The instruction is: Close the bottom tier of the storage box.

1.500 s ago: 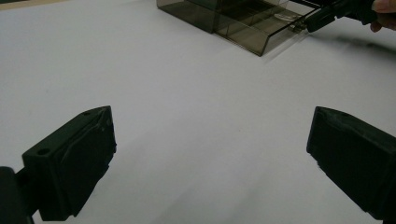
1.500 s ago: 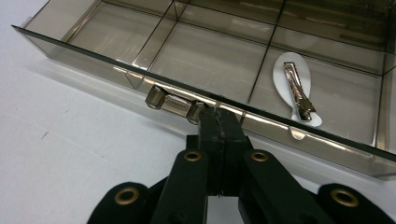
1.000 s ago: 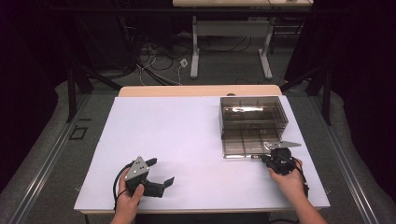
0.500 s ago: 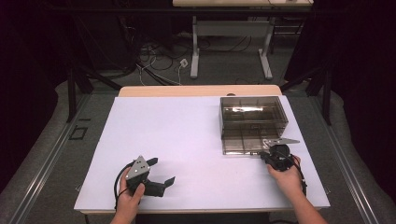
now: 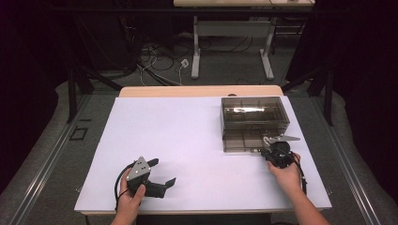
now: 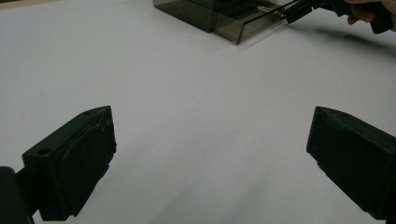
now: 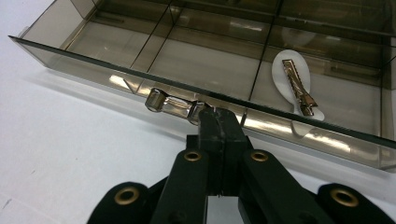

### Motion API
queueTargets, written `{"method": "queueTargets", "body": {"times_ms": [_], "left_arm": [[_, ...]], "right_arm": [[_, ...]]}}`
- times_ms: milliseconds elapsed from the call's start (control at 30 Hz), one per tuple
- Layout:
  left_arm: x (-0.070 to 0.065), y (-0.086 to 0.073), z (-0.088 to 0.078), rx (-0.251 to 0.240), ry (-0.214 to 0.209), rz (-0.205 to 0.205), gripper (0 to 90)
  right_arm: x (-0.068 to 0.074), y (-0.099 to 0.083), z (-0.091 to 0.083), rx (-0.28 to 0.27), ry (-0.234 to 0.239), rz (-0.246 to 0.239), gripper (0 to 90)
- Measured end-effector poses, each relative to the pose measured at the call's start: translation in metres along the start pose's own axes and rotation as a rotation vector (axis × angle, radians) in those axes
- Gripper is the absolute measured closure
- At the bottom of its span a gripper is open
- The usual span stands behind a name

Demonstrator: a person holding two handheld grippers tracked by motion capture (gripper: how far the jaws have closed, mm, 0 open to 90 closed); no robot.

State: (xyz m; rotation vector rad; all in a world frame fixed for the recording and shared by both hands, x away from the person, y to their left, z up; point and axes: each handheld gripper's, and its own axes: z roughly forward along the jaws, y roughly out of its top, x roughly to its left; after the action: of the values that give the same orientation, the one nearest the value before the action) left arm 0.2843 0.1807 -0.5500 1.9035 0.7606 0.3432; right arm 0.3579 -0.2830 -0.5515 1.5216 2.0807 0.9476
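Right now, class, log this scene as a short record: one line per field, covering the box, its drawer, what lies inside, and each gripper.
Work in hand: pulling the drawer by its handle
Box: smoky clear box on the far right of the white table
Drawer: partly out, divided into compartments
Handle: metal bar on the drawer front
Contents: metal hair clip on a white card, in one compartment
Right gripper: jaws shut on the handle's end
Left gripper: jaws open, nothing between them, over bare table

Lab or studio: black curtains (image 5: 356,56), floor cables (image 5: 155,54), white-covered table (image 5: 187,140).
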Motion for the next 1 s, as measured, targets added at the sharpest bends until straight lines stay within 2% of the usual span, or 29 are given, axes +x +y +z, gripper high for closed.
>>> {"method": "queueTargets", "body": {"times_ms": [433,567,600,800,1000], "left_arm": [[-0.001,-0.001,-0.005,0.006,0.005,-0.011,1.6],[-0.001,-0.002,-0.005,0.008,0.007,-0.003,1.6],[-0.001,-0.002,-0.005,0.009,0.008,-0.003,1.6],[-0.001,-0.004,-0.007,0.005,0.013,-0.018,1.6],[-0.001,-0.004,-0.010,0.009,0.020,-0.011,1.6]], "right_arm": [[-0.004,0.004,0.009,-0.009,-0.016,0.018,90.0],[-0.005,0.005,0.012,-0.010,-0.019,0.024,90.0],[-0.005,0.005,0.012,-0.011,-0.014,0.039,90.0],[-0.007,0.005,0.015,-0.014,-0.018,0.039,90.0],[-0.009,0.007,0.018,-0.020,-0.015,0.057,90.0]]}}
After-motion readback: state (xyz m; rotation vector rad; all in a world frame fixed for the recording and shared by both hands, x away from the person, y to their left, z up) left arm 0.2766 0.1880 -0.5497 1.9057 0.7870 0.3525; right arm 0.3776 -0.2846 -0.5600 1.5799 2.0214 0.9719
